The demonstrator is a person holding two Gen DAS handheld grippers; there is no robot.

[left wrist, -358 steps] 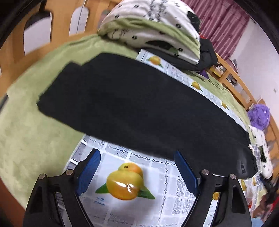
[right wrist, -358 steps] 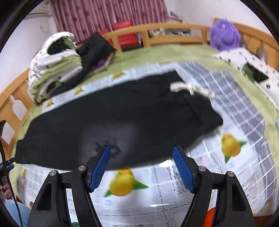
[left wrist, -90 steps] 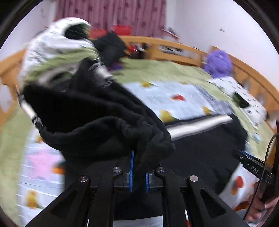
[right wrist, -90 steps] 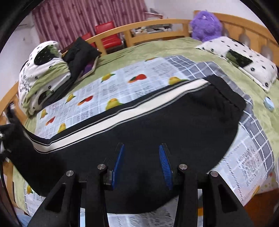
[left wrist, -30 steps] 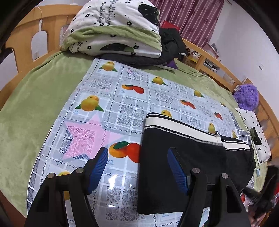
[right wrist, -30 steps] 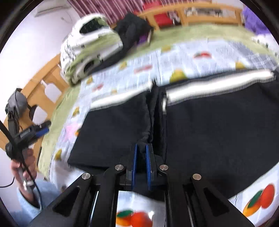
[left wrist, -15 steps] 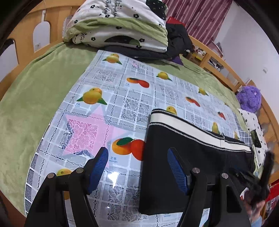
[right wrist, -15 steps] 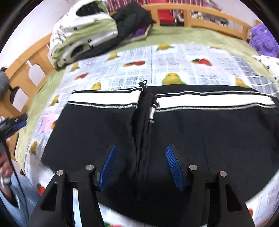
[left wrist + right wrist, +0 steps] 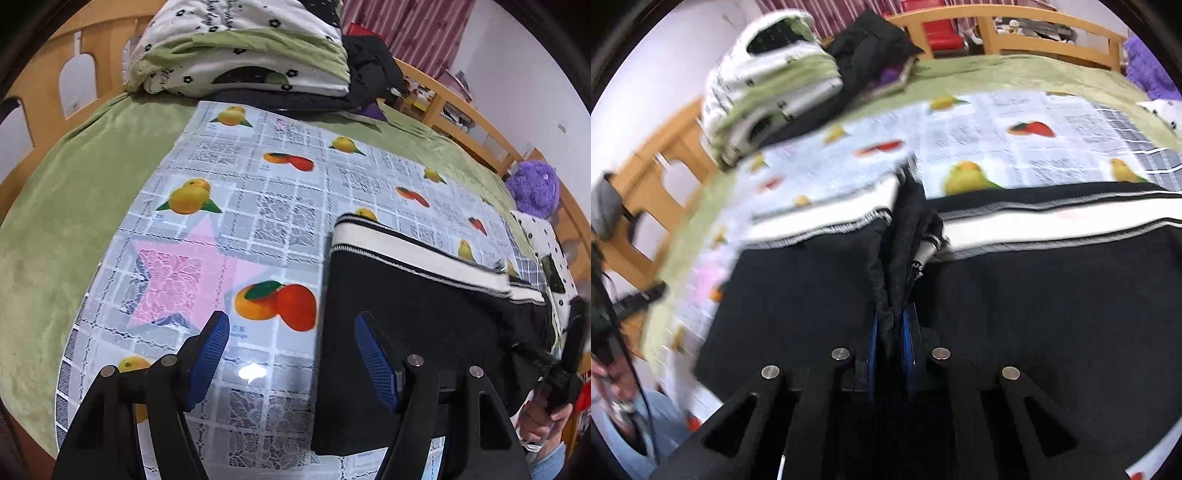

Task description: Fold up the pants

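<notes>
Right wrist view: right tool [image 9: 889,332] closing, pinching black pants [image 9: 1052,295]; left tool [image 9: 291,350] spread.

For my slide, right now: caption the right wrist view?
Right gripper closing on a bunched ridge of black pants.

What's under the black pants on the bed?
The black pants lie on a shiny mat printed with fruit pictures, spread over a green blanket. The part of the mat right beneath the pants is covered, so its pictures there cannot be seen.
</notes>
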